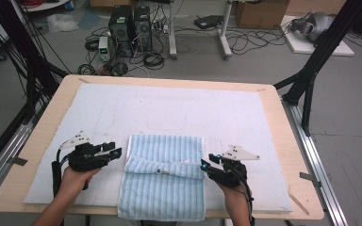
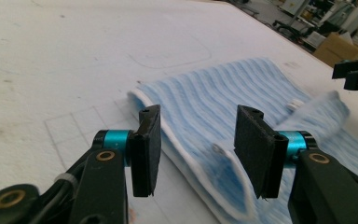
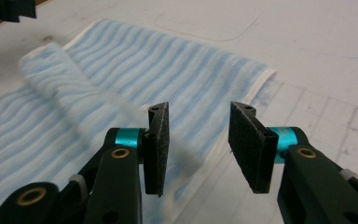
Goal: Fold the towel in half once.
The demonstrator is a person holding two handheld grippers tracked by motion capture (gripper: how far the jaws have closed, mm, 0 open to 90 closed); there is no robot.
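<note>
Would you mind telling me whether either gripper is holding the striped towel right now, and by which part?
Nothing is held. The left gripper and right gripper both stand open, pads clear of the blue striped towel, whose folded edge lies loose between them.

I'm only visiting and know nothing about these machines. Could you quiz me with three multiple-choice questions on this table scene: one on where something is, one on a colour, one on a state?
1. Where does the towel lie?
A. between the two grippers
B. at the table's far edge
C. on the floor

2. What colours are its stripes?
A. red and black
B. light blue and white
C. green and yellow

3. How do the left gripper jaws stand?
A. clamped on a cup
B. shut tight
C. apart, with a towel fold between them

Answers: 1 A, the left gripper and right gripper flank it in the high view. 2 B, pale blue and white bands. 3 C, a gap shows beside each pad.
</note>
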